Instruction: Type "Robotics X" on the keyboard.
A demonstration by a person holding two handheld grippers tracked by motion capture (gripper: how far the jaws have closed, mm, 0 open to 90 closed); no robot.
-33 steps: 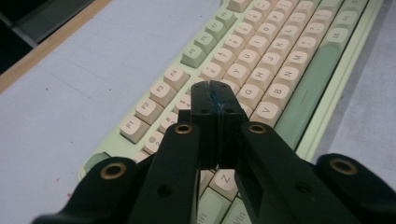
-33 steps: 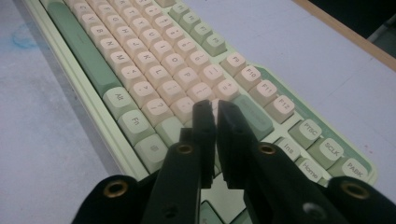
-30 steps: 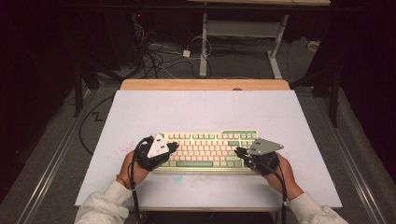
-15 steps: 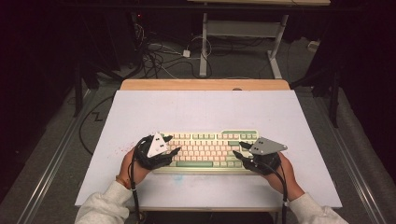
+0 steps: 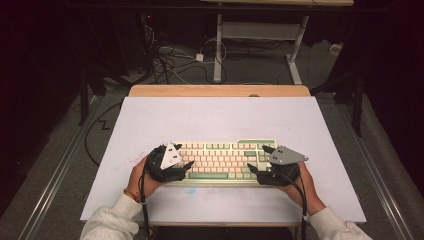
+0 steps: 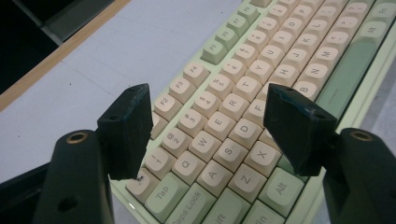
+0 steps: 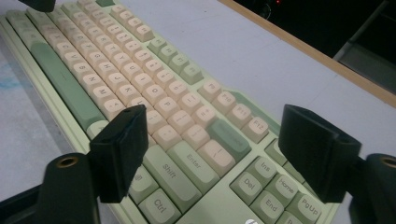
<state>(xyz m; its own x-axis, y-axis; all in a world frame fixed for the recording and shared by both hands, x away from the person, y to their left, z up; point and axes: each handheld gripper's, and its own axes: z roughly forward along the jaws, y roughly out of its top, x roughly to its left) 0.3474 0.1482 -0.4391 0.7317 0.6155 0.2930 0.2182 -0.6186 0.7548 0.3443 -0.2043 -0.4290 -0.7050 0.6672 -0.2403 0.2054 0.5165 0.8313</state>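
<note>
A pale green keyboard [image 5: 220,161] with cream and green keys lies flat on the white table top [image 5: 220,117], near its front edge. My left gripper [image 5: 183,155] sits at the keyboard's left end. Its jaws have just been opening and now stand wide, open, over the letter keys [image 6: 219,140] without pressing on them; left gripper [image 6: 208,95]. My right gripper [image 5: 258,159] sits at the right end. Its jaws have also just been opening and stand spread, open, above the Enter and Shift keys [image 7: 187,161]; right gripper [image 7: 215,114].
A wooden strip [image 5: 220,90] runs along the table's far edge. Beyond it are tangled cables [image 5: 170,60] on the floor and the white legs of another table [image 5: 218,47]. Bare white surface surrounds the keyboard on all sides.
Both grippers' jaws have spread apart at the keyboard's ends. The hands and the keyboard have stayed in place.
</note>
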